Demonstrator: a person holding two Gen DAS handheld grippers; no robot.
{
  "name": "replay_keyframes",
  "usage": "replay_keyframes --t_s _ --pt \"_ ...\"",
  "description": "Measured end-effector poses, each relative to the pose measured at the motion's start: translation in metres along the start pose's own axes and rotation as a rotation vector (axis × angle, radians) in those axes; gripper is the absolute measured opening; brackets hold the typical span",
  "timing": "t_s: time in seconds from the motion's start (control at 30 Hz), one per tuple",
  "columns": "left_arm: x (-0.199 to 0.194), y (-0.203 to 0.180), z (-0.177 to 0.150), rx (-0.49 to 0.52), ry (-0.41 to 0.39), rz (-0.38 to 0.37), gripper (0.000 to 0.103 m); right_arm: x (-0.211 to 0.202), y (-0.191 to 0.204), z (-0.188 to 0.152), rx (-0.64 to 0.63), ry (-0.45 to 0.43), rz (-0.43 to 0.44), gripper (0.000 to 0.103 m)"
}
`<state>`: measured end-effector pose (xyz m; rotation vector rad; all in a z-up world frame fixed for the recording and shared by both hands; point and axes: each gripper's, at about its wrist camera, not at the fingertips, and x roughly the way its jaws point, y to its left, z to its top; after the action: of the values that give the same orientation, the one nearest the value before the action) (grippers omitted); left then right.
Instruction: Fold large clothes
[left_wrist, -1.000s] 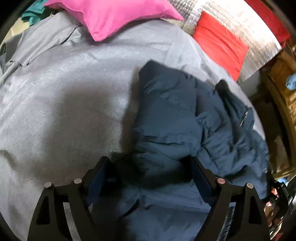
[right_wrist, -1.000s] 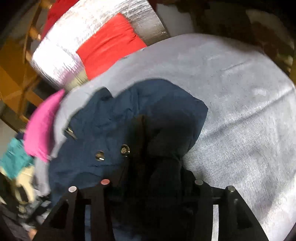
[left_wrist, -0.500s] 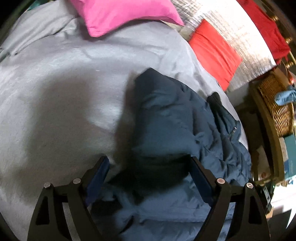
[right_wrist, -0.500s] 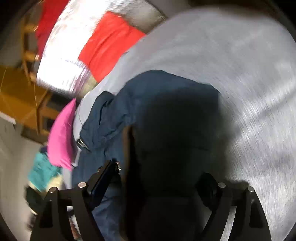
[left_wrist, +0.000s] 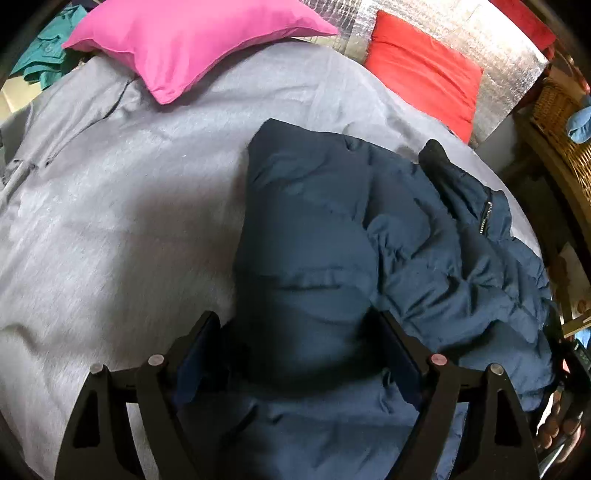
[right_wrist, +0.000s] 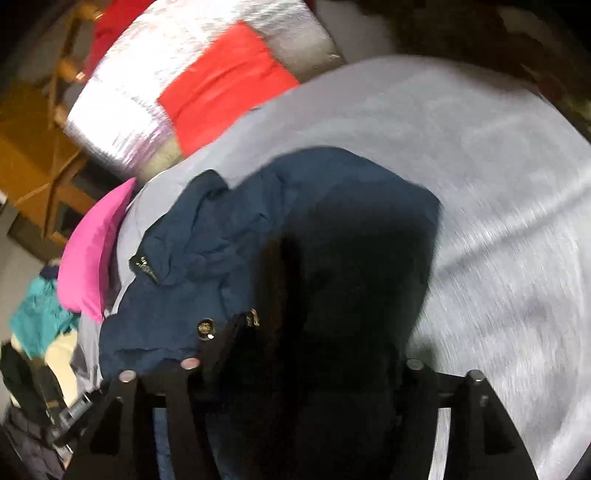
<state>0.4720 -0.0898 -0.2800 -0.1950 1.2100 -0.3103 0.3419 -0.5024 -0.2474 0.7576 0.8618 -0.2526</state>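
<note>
A navy padded jacket (left_wrist: 317, 236) lies on the grey bedcover (left_wrist: 110, 221), bunched and partly folded, with a long folded panel running toward the pillows and a crumpled section carrying a short zip to its right. The left gripper (left_wrist: 299, 332) points steeply down over the near end of that folded panel; its jaws stand wide, with the thick fold of fabric between them, but shadow hides whether the pads press on it, so a grip cannot be confirmed. The right gripper (right_wrist: 321, 343) is over the same jacket (right_wrist: 229, 236) from the opposite side; its jaws are closing, dark fabric bulges up between them, and blur and shadow prevent a reading of pad contact. Two metal snap buttons (right_wrist: 205, 328) show on the jacket just beside the right gripper's left finger. A pink pillow (left_wrist: 184, 40) and a red pillow (left_wrist: 421, 70) rest at the head of the bedcover, and a wicker basket (left_wrist: 561, 122) stands beside the bed.
</note>
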Motion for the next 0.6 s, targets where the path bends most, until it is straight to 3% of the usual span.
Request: replay_keyframes --t_s 0.07,0.13,0.17,0.23,0.4,0.6 --pt "-0.012 0.003 -0.002 0.004 -0.02 0.008 0.085 -0.014 0.002 -0.006 0.003 -0.02 -0.023 0.071" --pt "-0.024 0.004 -0.008 0.015 -0.046 0.012 0.085 -0.034 0.004 -0.016 0.01 -0.079 -0.026 0.09" --pt "-0.028 0.003 -0.01 0.021 -0.054 0.013 0.085 -0.041 0.003 -0.023 0.018 -0.114 -0.021 0.093" --pt "-0.039 0.002 -0.018 0.047 -0.068 0.012 0.085 -0.042 0.0 -0.03 0.016 -0.131 -0.034 0.094" --pt "-0.055 -0.003 -0.026 0.119 -0.106 0.032 0.085 -0.031 -0.004 -0.051 0.026 -0.073 -0.081 0.094" --pt "-0.068 0.006 -0.021 0.139 -0.128 0.059 0.085 -0.033 0.007 -0.047 0.029 -0.061 -0.13 0.094"
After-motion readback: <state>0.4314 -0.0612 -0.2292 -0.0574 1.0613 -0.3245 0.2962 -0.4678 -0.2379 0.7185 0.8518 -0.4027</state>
